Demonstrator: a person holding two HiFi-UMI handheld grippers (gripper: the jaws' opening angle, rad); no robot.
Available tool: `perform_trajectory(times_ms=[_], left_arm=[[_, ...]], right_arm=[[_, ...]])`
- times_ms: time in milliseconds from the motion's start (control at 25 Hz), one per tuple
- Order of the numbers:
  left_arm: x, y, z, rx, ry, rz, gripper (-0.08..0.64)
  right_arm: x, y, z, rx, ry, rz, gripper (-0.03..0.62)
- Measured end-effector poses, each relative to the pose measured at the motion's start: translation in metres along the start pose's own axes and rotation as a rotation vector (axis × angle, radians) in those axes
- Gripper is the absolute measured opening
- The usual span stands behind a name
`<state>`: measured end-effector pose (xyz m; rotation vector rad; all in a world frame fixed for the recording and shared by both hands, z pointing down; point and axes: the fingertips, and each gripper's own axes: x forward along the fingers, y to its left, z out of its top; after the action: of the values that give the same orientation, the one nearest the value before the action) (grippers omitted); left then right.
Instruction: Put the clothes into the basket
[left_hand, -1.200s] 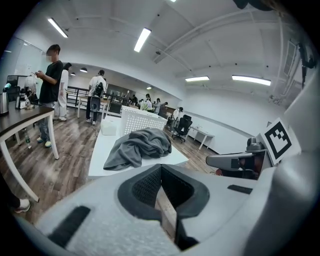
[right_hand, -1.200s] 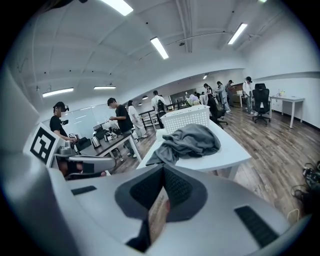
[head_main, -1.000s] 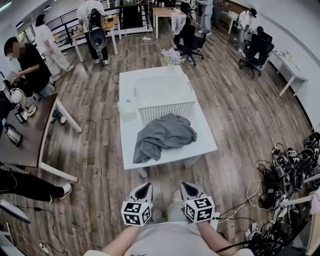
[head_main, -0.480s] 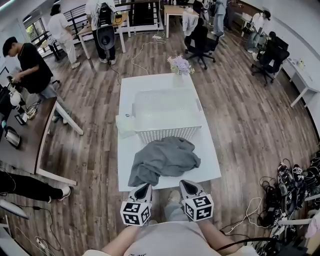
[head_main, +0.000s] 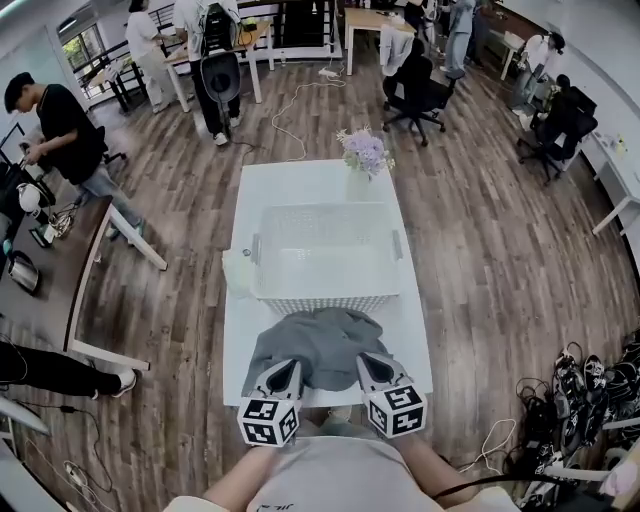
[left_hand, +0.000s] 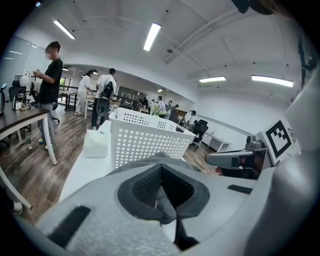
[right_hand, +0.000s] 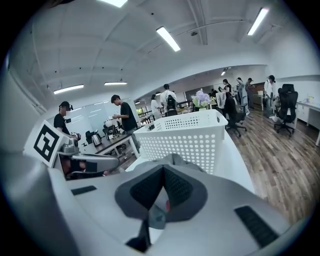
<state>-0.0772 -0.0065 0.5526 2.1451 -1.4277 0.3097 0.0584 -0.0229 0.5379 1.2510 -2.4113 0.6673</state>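
Your left tool (head_main: 284, 376) and right tool (head_main: 374, 369) were both pinched together, empty, over the clothes (head_main: 322, 338) heaped just in front of the basket (head_main: 325, 299).

Stuff you can't really make out here: the grey garment's (head_main: 318, 345) near edge, at 6 o'clock, sits under the left gripper (head_main: 288, 372) and right gripper (head_main: 368, 366) in the head view, so I can't tell if the tips touch cloth. In both gripper views the gripper's own body blocks nearly all of it, and just a grey ridge shows. The little white pack (head_main: 237, 272) at 9 o'clock of the basket (head_main: 325, 300) is too small to identify. The person's forearms get cut off at the bottom edge, and the cable heap (head_main: 590, 390) at 4 o'clock runs off the right edge.
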Motion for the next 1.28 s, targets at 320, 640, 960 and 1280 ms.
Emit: perform_trajectory(times_ms=[320, 640, 960, 1280], left_arm=[[0.006, 0.016, 0.015, 0.020, 0.022, -0.017, 0.011], [0.016, 0.020, 0.017, 0.045, 0.048, -0.067, 0.012], [0.020, 0.026, 0.008, 0.043, 0.080, -0.109, 0.012], [0.023, 0.043, -0.019, 0.010, 0.161, -0.197, 0.195]], right_arm=[[0.016, -0.001, 0.006, 0.051, 0.001, -0.027, 0.012], [0.022, -0.002, 0.000, 0.077, 0.014, -0.064, 0.012], [0.020, -0.011, -0.006, 0.072, 0.032, -0.090, 0.014], [0.018, -0.026, -0.032, 0.061, 0.094, -0.037, 0.217]])
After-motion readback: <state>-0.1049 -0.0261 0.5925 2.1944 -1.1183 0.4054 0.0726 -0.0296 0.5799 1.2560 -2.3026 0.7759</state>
